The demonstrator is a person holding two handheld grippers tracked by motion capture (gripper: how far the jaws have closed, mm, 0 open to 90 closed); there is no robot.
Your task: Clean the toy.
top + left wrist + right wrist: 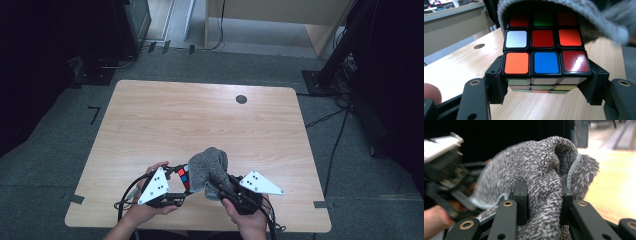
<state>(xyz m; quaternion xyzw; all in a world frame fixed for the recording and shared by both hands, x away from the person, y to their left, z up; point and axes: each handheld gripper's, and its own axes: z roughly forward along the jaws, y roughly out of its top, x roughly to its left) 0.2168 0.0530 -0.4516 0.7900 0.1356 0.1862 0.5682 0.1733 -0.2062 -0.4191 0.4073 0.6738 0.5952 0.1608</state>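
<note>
high view: near the six o'clock edge of the desk [150,115], the left gripper [176,196] holds a puzzle cube [183,177], and a grey cloth [209,167] is draped over the cube's far side. the right gripper [216,186] comes in from about four o'clock, its fingers in the cloth.

left gripper view: the fingers [495,82] are clamped on the cube [544,62] at its lower corners. its coloured face is towards the camera, the cloth [599,17] hooding its top row from twelve o'clock and hanging at two o'clock. the cube sits above the desk [456,67].

right gripper view: the fingers [521,195] pinch a thick fold of the cloth [536,170], with the left gripper [446,167] blurred at nine o'clock.

judging by this, the work looks like wiping or wrapping the cube. only the top and far side are covered, so the near face and underside look left to do.
</note>
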